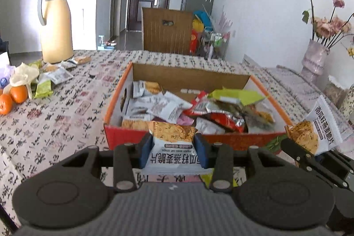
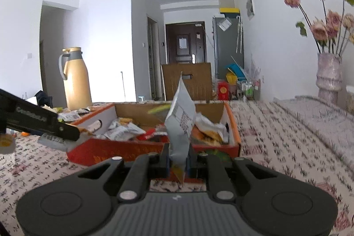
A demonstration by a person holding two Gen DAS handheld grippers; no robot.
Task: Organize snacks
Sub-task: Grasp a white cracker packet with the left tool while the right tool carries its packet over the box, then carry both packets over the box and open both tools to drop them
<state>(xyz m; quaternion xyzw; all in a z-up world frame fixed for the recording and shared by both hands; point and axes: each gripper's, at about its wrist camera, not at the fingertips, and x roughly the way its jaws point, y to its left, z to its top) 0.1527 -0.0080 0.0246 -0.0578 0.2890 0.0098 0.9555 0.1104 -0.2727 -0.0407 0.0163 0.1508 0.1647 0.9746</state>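
Note:
An open red-and-orange cardboard box sits mid-table, filled with several snack packets. My left gripper is shut on a white oat-crisp packet, held flat just before the box's near wall. My right gripper is shut on another white oat-crisp packet, held upright on edge in front of the box. That packet and the right gripper also show at the right of the left wrist view. The left gripper's finger shows at the left of the right wrist view.
Loose snack packets and oranges lie at the table's far left beside a yellow thermos jug. A vase of dried flowers and a tray stand at the right. A wooden chair back is behind the table.

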